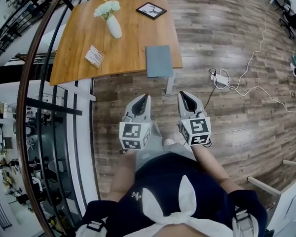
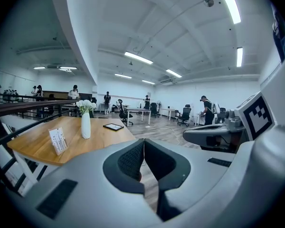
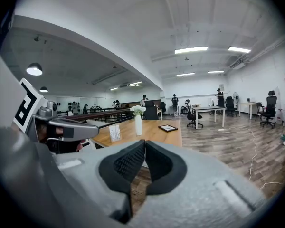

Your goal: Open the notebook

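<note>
The notebook [image 1: 159,60], grey-blue and closed, lies flat on the near right corner of the wooden table [image 1: 128,38]. In the head view both grippers hover over the wood floor short of the table, side by side and pointing toward it. My left gripper [image 1: 146,98] is shut with its pads together and nothing between them, as the left gripper view [image 2: 143,142] confirms. The right gripper [image 1: 181,95] is likewise shut and empty [image 3: 145,143]. Neither touches the notebook. In both gripper views the notebook is hidden behind the jaws.
On the table stand a white vase with white flowers [image 1: 113,23], a small card stand [image 1: 94,56] and a black framed picture [image 1: 151,10]. A black railing [image 1: 44,83] runs at the left. A power strip with a white cable [image 1: 220,79] lies on the floor at the right. Desks, chairs and people are far off.
</note>
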